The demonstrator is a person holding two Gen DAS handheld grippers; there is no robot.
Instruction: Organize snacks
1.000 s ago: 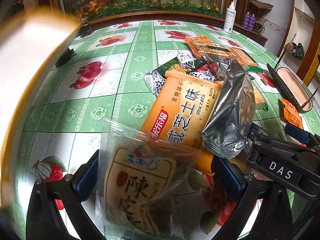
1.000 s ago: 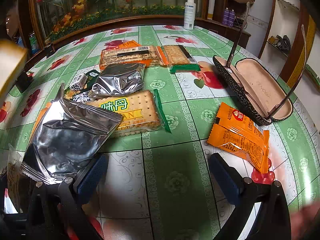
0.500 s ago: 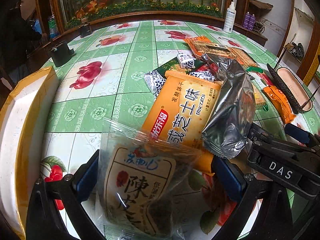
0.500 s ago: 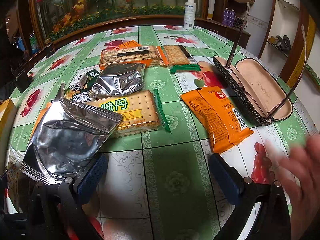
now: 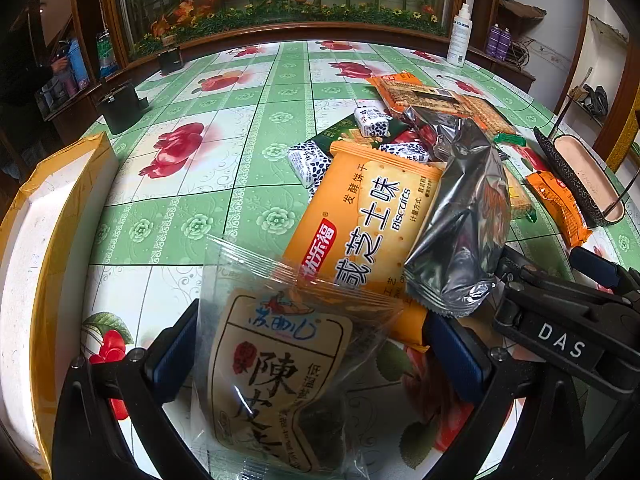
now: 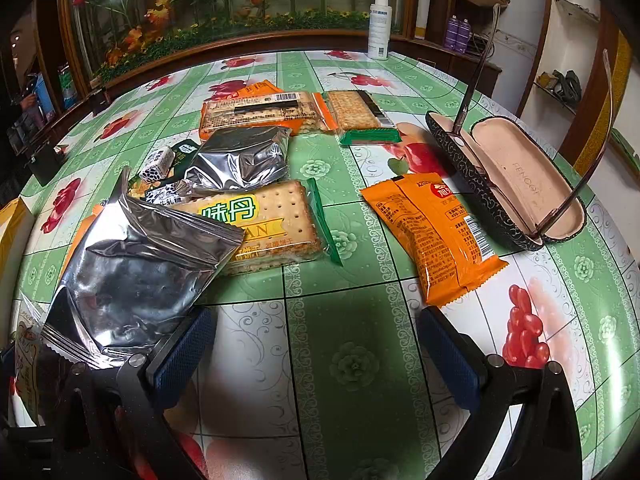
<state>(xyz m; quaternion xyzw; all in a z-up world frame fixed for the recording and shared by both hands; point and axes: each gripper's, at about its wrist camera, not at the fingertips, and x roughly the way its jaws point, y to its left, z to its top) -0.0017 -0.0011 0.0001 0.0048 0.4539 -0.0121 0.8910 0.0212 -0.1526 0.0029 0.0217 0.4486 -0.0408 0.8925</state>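
Note:
My left gripper (image 5: 316, 350) is open low over the table, and a clear packet with a cream label (image 5: 280, 364) lies loose between its fingers. Beyond it an orange biscuit pack (image 5: 368, 224) lies partly under a silver foil bag (image 5: 460, 220). My right gripper (image 6: 316, 360) is open over bare tablecloth with nothing between its fingers. The silver foil bag (image 6: 132, 272) rests against its left finger (image 6: 184, 356). Farther off lie a cracker pack (image 6: 272, 220), a second foil bag (image 6: 244, 158) and an orange packet (image 6: 436, 236).
A white foam box taped in yellow (image 5: 40, 240) sits at the table's left edge. An open glasses case (image 6: 516, 184) holding glasses lies at the right. Two long cracker packs (image 6: 260, 112) and small candies (image 5: 372, 120) lie further back, a spray bottle (image 6: 378, 30) at the far edge.
The foam box came in from the left and now rests on the table. A hand turned the orange packet and pushed it farther in, then left the view. Both grippers stayed put.

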